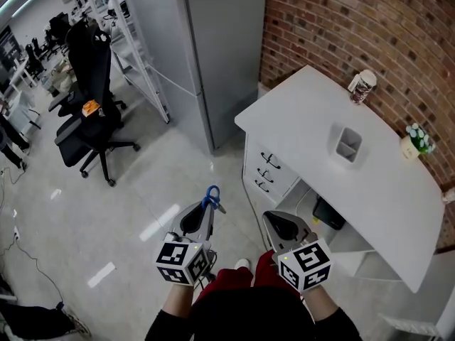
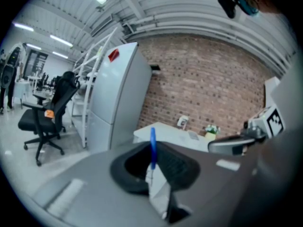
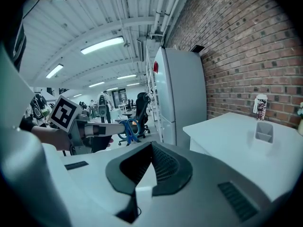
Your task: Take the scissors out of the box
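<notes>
Blue-handled scissors [image 1: 212,195] stick out of my left gripper [image 1: 210,208], which is shut on their blades over the floor, left of the desk. In the left gripper view the blue handle [image 2: 152,144] stands upright between the jaws. From the right gripper view, the scissors [image 3: 128,129] show at the left, held level. My right gripper [image 1: 279,224] hangs beside the left one, near the desk's corner; its jaws meet with nothing between them [image 3: 152,144]. The small grey box [image 1: 348,145] stands open on the white desk [image 1: 398,197], far from both grippers.
A paper cup [image 1: 363,86] and a small potted plant [image 1: 417,141] stand on the desk by the brick wall. Drawers [image 1: 266,169] are under the desk's near corner. A grey fridge [image 1: 206,48] stands behind, and a black office chair [image 1: 89,112] on the floor at the left.
</notes>
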Tool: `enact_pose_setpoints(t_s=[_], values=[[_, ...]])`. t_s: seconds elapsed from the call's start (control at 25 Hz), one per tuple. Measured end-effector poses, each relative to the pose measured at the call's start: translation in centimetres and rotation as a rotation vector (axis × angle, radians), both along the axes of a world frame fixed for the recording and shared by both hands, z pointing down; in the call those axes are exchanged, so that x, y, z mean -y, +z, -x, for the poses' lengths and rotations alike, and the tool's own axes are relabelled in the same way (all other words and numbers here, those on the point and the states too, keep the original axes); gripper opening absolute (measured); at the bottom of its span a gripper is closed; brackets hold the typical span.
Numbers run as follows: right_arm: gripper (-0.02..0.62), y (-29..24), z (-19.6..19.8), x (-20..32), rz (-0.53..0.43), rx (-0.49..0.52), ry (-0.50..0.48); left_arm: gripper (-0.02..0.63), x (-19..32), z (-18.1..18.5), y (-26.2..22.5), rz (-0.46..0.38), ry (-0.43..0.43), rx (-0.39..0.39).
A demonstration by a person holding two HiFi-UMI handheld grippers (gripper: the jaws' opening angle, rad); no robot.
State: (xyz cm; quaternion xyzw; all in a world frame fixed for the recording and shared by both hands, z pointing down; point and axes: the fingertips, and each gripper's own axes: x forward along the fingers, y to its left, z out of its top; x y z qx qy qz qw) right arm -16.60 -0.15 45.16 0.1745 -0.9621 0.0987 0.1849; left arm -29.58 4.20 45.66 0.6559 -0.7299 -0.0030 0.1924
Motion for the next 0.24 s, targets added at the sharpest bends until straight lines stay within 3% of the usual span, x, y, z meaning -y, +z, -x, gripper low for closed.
enact_pose_setpoints(t_s=[0.24], values=[[0.008,-0.01,-0.78,-0.85,0.008,0.009,0.015,0.028,-1.1,-0.66,-0.15,-0.004,0.009,0.001]])
